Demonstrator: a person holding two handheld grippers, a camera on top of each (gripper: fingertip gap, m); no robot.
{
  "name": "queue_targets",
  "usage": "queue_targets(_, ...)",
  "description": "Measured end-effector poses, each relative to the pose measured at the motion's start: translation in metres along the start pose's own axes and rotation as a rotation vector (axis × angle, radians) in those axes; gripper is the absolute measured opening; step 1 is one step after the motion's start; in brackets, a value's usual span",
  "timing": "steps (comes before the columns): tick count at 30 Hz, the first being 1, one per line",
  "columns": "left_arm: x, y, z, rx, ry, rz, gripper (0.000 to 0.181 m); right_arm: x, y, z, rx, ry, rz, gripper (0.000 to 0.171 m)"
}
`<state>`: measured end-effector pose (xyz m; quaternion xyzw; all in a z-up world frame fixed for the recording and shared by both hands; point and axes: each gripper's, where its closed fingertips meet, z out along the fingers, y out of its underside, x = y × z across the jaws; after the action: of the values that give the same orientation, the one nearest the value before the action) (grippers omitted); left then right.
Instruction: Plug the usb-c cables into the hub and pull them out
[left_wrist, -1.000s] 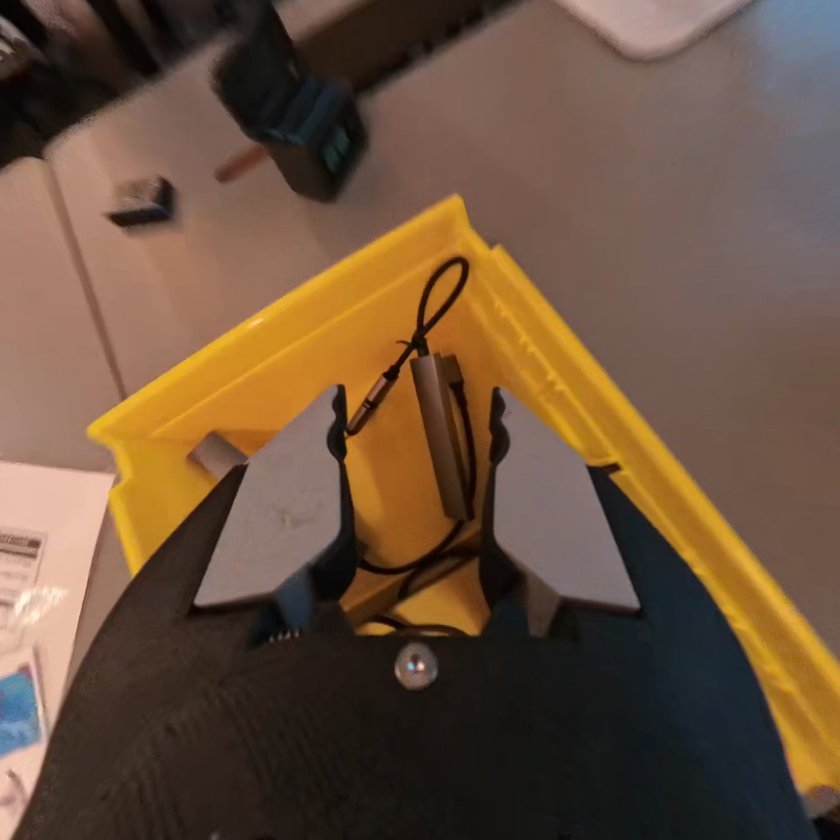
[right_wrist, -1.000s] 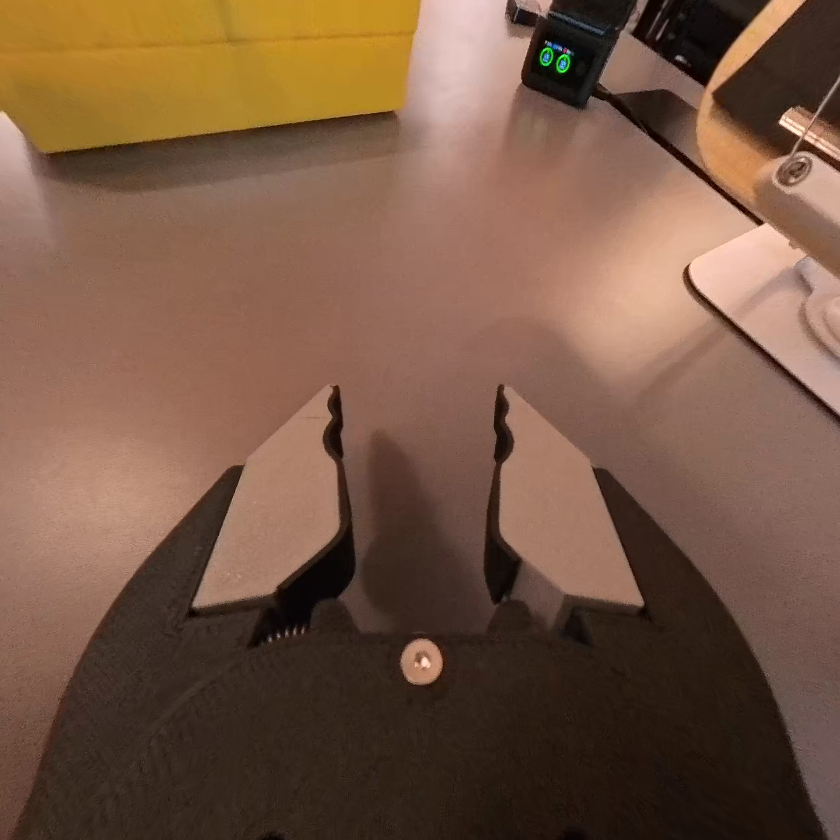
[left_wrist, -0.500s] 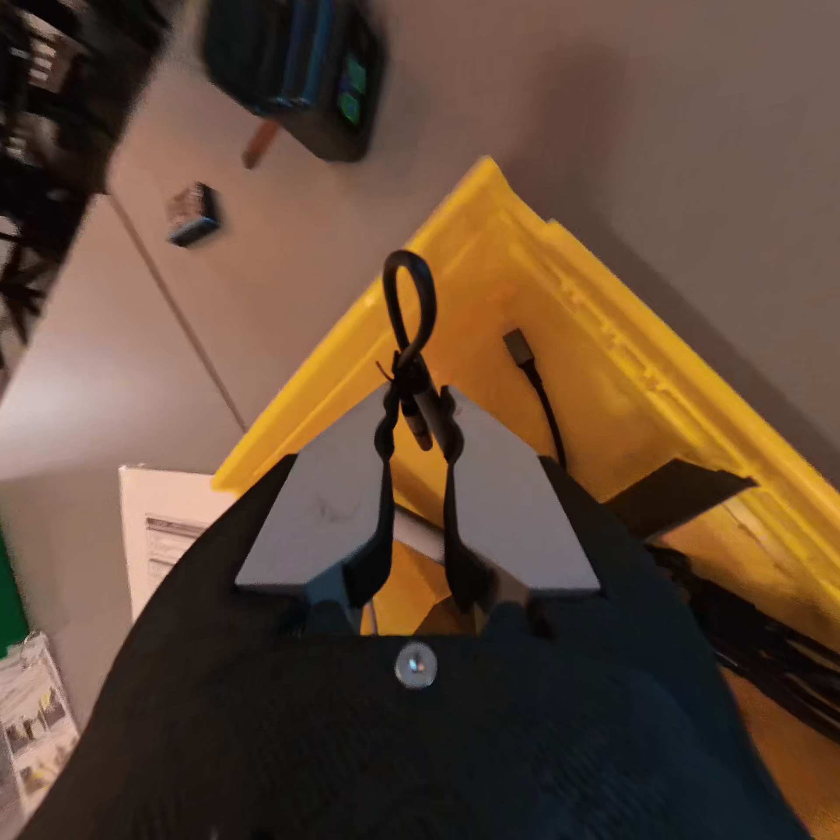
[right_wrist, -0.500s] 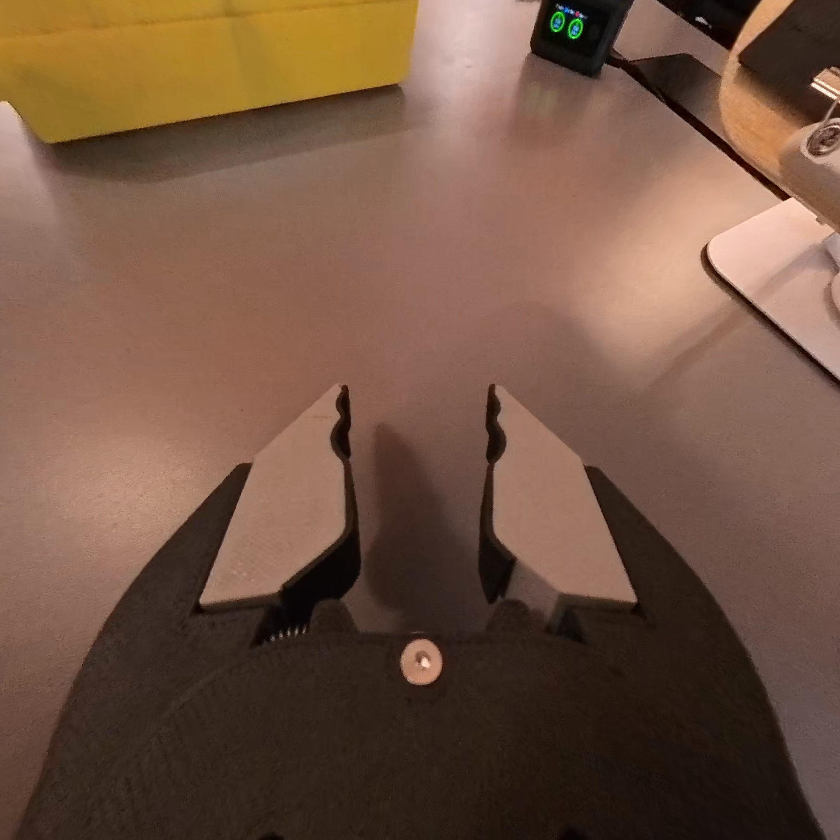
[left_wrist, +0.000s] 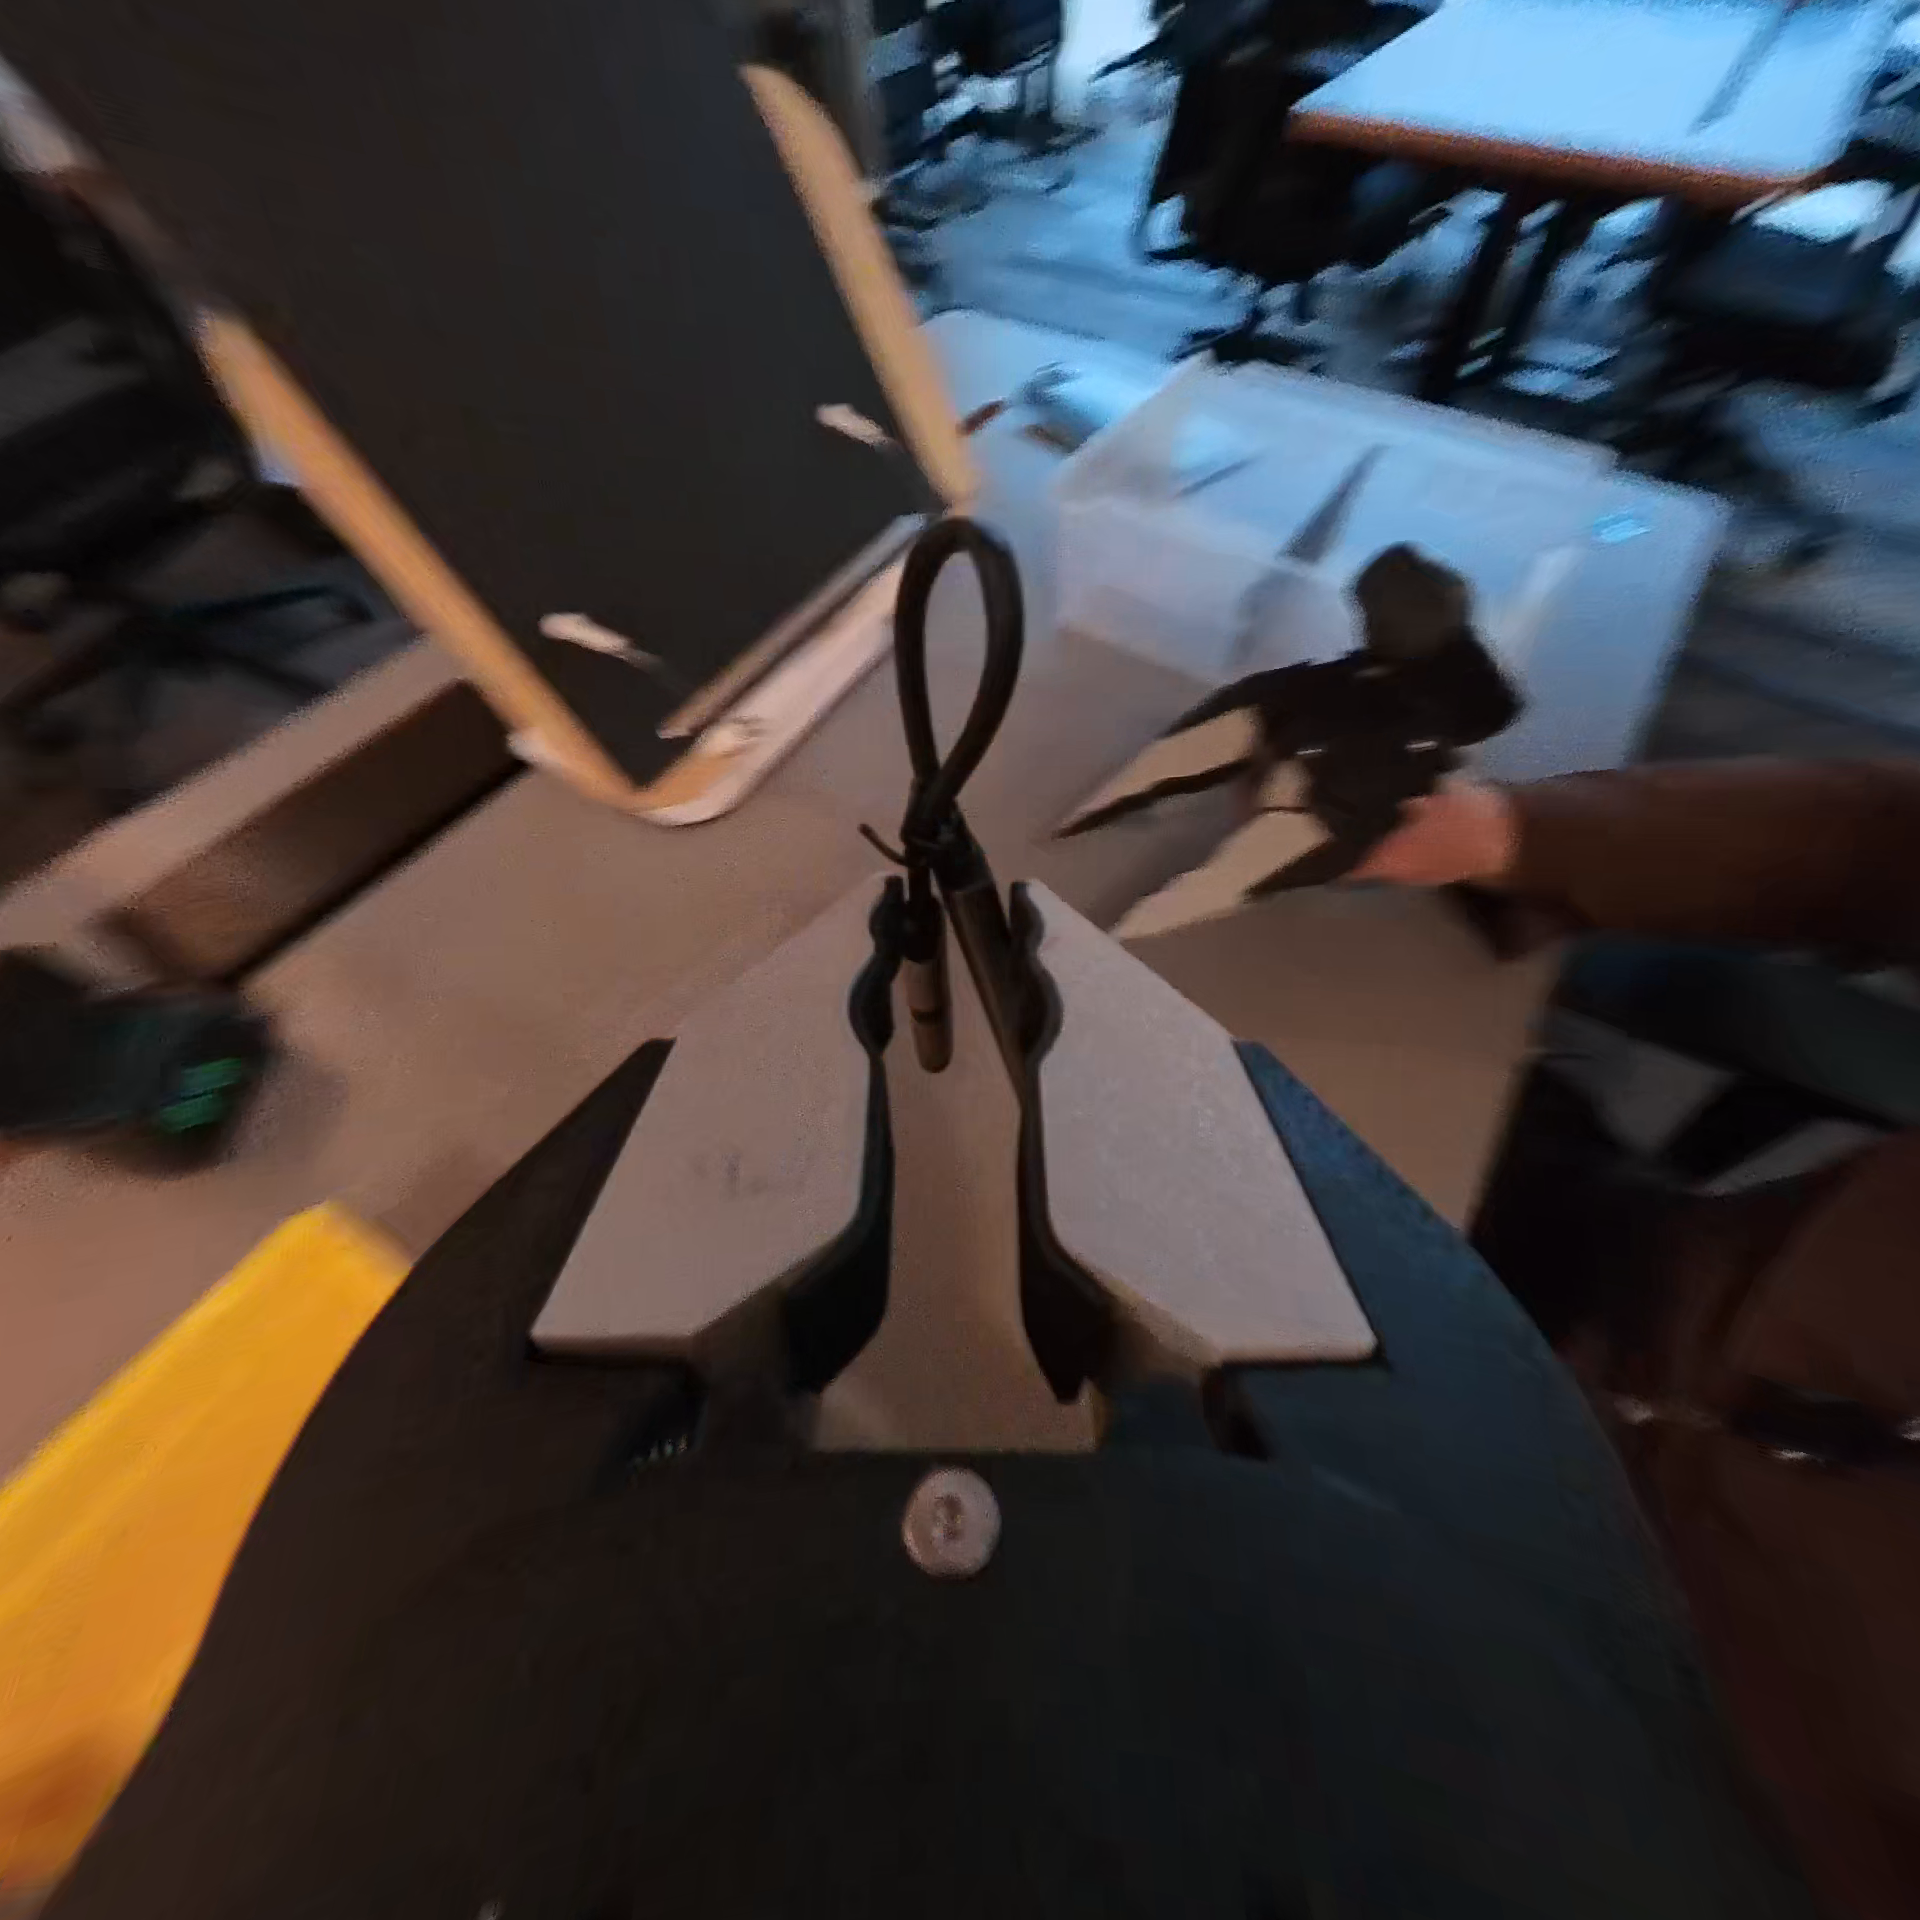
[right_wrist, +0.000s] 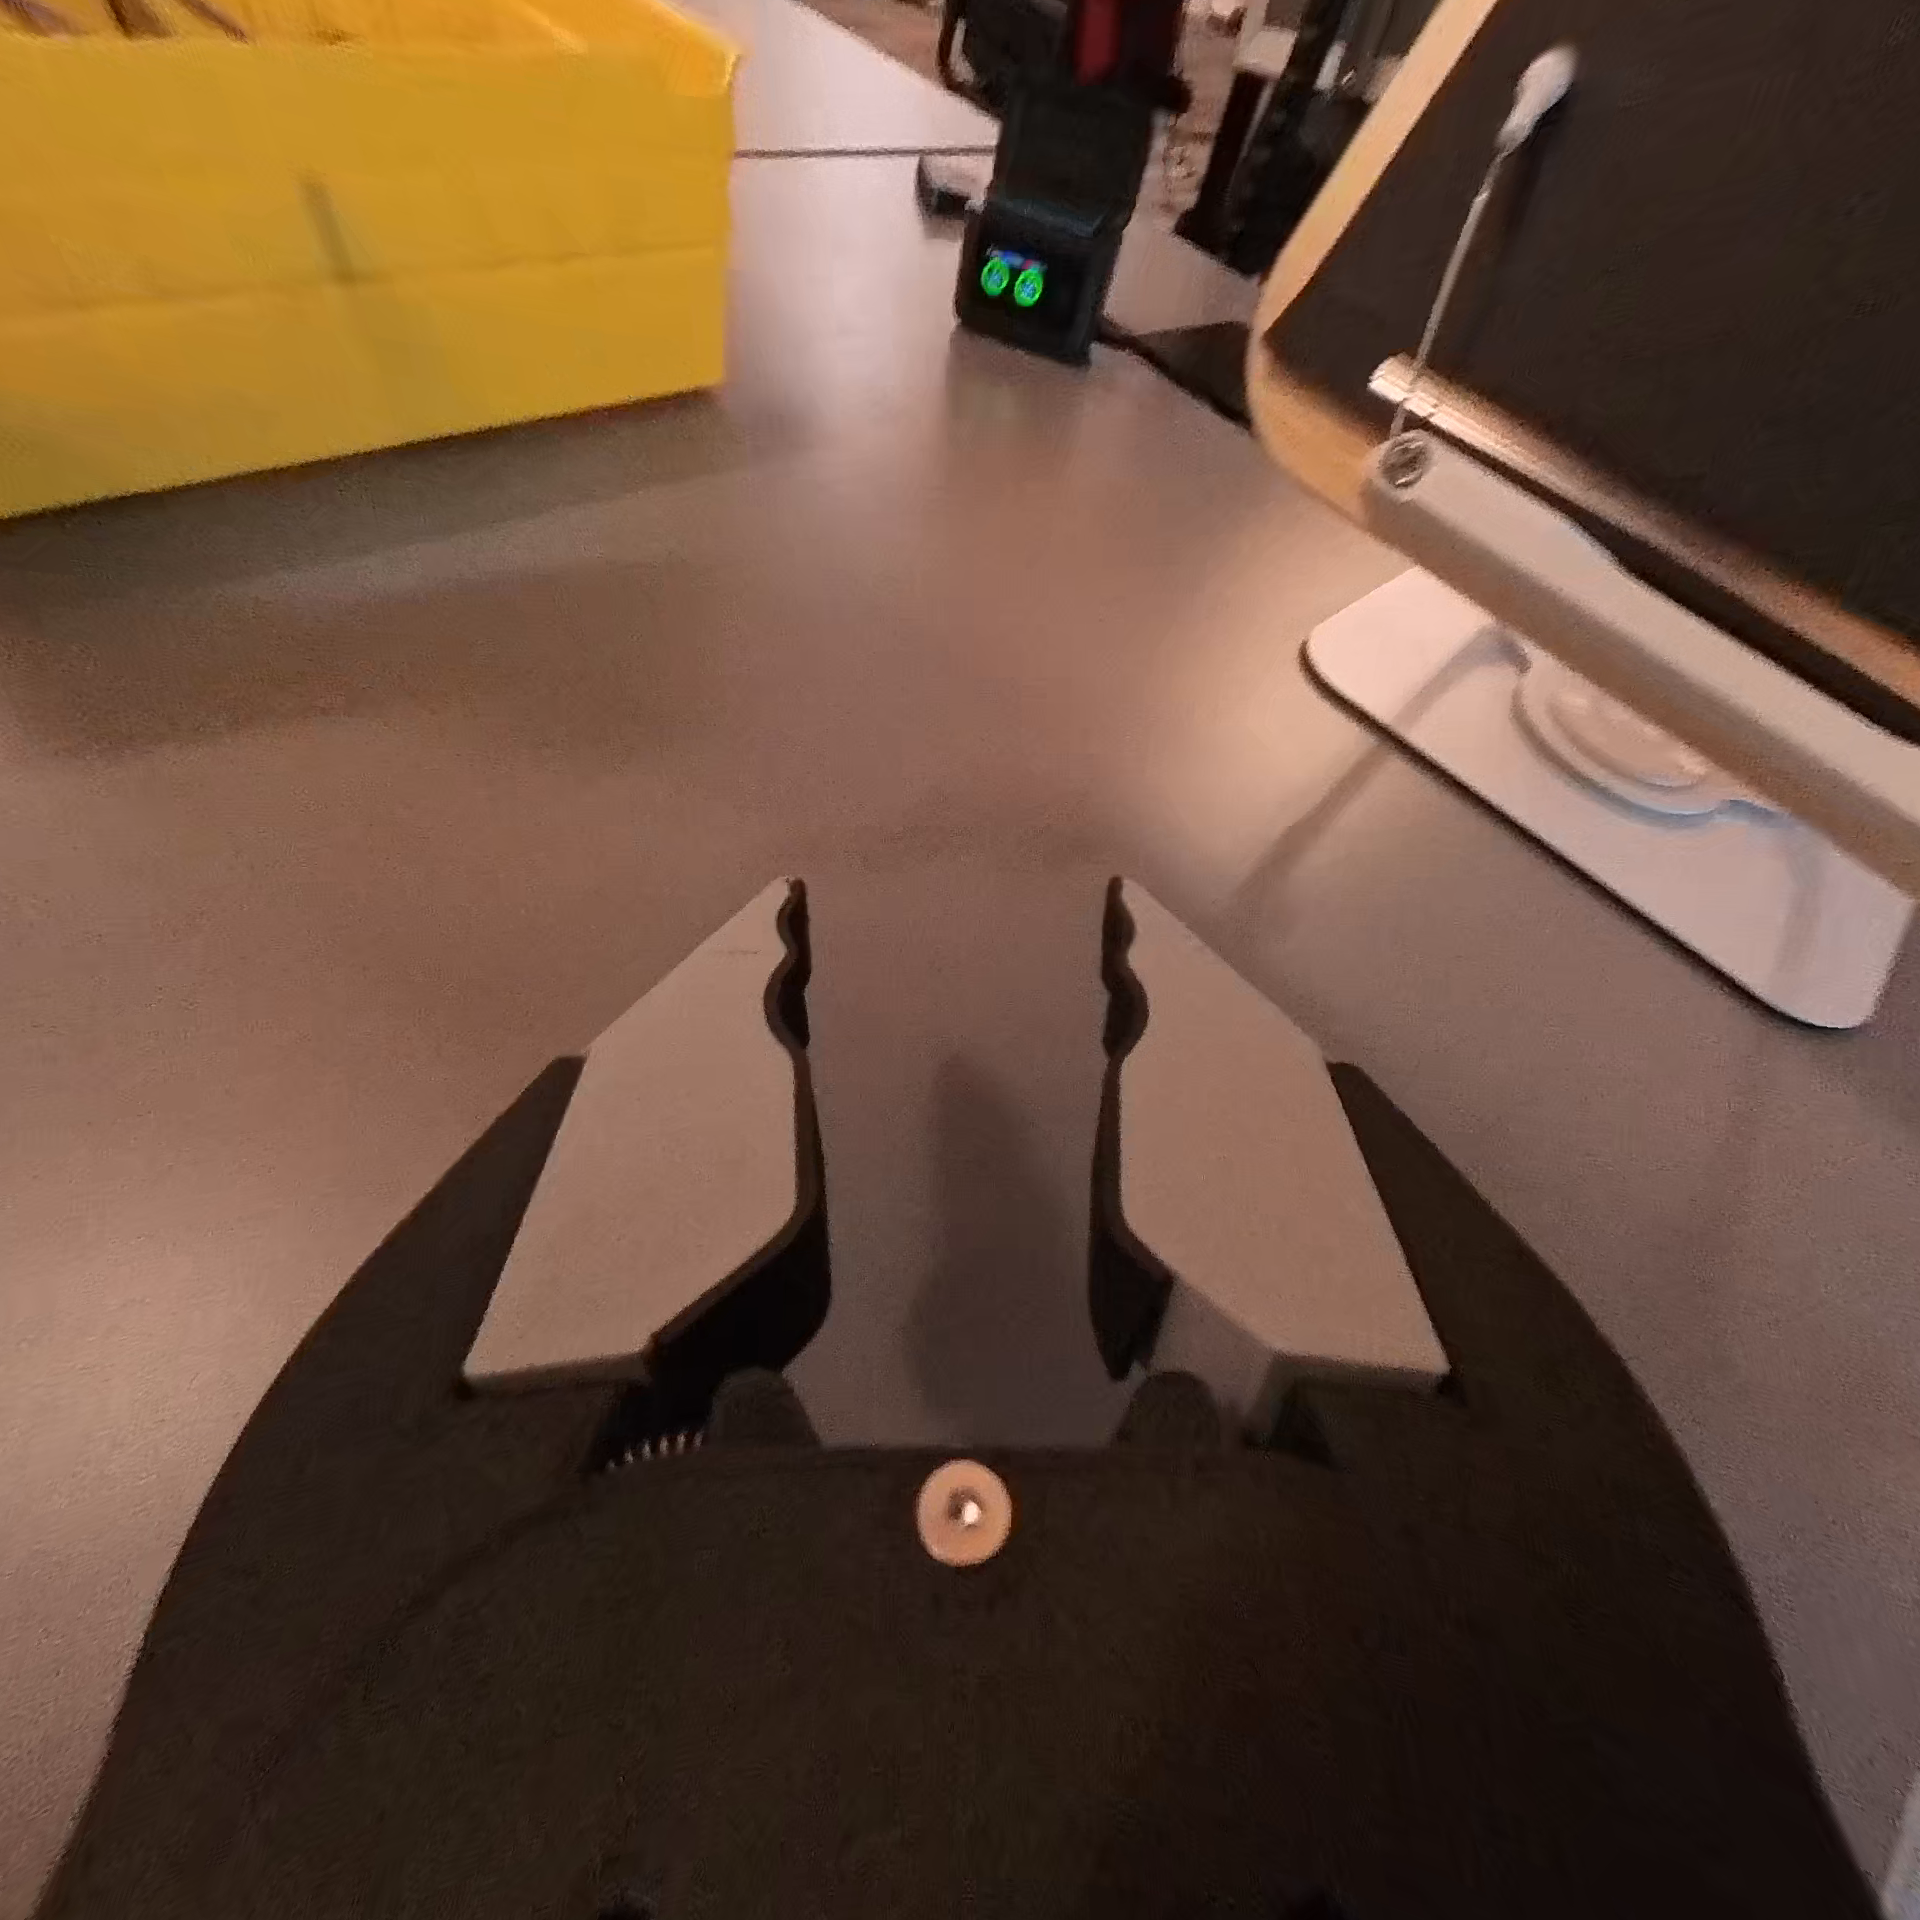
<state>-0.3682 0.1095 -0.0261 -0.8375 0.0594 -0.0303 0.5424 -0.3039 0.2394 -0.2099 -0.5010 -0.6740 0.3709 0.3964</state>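
My left gripper (left_wrist: 951, 914) is shut on a black cable (left_wrist: 956, 644), a tied loop that sticks up past the fingertips, with a metal plug end (left_wrist: 928, 1018) hanging between the fingers. It is held above the table, clear of the yellow bin (left_wrist: 135, 1455) at lower left. My right gripper (right_wrist: 951, 904) is open and empty, low over the grey table (right_wrist: 520, 831). It also shows in the left wrist view (left_wrist: 1351, 748), held by a person's hand. The hub is not in view.
The yellow bin (right_wrist: 343, 249) stands at the far left in the right wrist view. A monitor on a white stand (right_wrist: 1610, 810) is at the right. A small black device with green lights (right_wrist: 1029, 291) stands behind. A clear plastic box (left_wrist: 1351, 520) lies beyond the table. Across from one pair of fingers to the other is roughly 25 centimeters.
My left gripper closed on the looped cable in the bin, lifted it out and swung right, away from the bin. My right gripper stayed open and tilted up slightly.
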Motion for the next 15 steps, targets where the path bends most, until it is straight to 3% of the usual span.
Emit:
queue_targets(3, 0.045, 0.021, 0.053, 0.046, 0.096, -0.089, 0.018, 0.015, -0.012, -0.013, 0.067, 0.054, 0.016, 0.055)
queue_targets(6, 0.052, 0.056, 0.102, 0.056, -0.001, -0.091, 0.018, 0.024, -0.019, -0.024, 0.129, 0.052, 0.054, 0.057)
queue_targets(9, 0.050, 0.099, 0.141, -0.034, -0.072, -0.105, 0.020, 0.022, -0.015, -0.023, 0.135, -0.003, 0.094, 0.062)
queue_targets(12, 0.013, 0.141, 0.150, -0.181, -0.307, -0.141, 0.030, 0.020, -0.005, -0.016, 0.087, -0.010, 0.093, 0.062)
queue_targets(15, -0.008, 0.167, 0.138, -0.265, -0.410, -0.217, 0.041, 0.017, 0.003, -0.009, 0.031, 0.003, 0.056, 0.060)
